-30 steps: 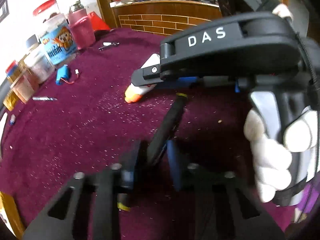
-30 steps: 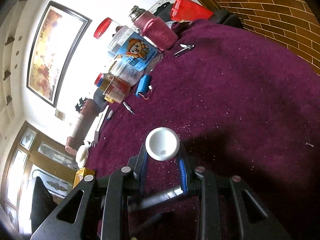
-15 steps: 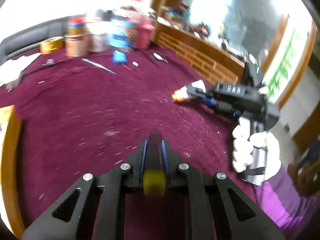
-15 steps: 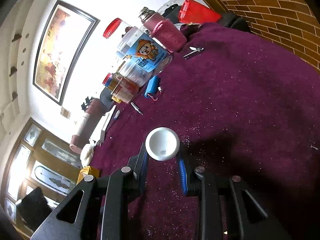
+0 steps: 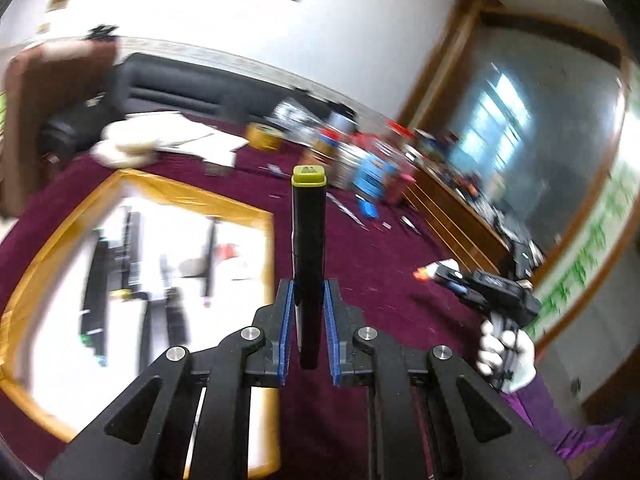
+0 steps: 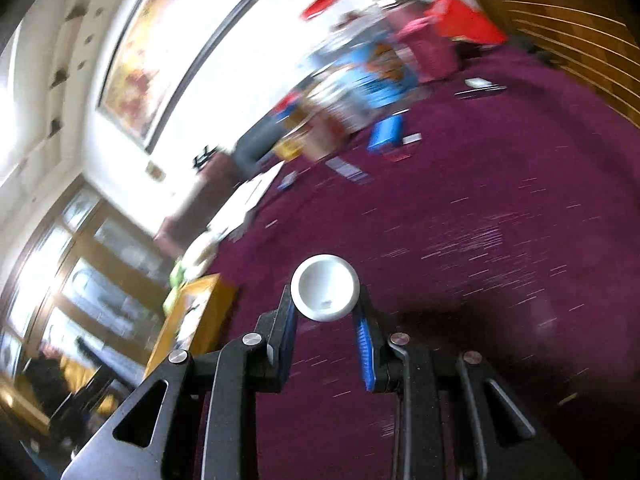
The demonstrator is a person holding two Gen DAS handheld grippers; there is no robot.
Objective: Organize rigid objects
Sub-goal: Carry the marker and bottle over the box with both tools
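Observation:
My left gripper (image 5: pixel 308 294) is shut on a black marker (image 5: pixel 308 232) with a yellow-green cap, which sticks out forward between the blue pads, clear of the maroon tablecloth (image 5: pixel 384 256). Left of it lies a yellow-rimmed tray (image 5: pixel 60 248) with a white floor that holds several dark pens. My right gripper (image 6: pixel 325 300) is shut on a white bottle (image 6: pixel 325 287), whose round white end faces the camera. In the left wrist view that right gripper (image 5: pixel 440 274) shows at the far right, in a white-gloved hand (image 5: pixel 506 356), with the bottle's orange tip (image 5: pixel 420 274) poking out.
Jars, a blue-labelled container (image 5: pixel 370 180), a tape roll (image 5: pixel 264 136) and small loose items crowd the far side of the table. White papers (image 5: pixel 168 136) lie at the back left. A brick-patterned wooden ledge (image 6: pixel 580 40) borders the table. The tray's corner (image 6: pixel 200 304) shows left of my right gripper.
My left gripper lifted the marker off the cloth, rolled and swung left, so the tray is now in its view. The right gripper drifted with the white bottle still in it.

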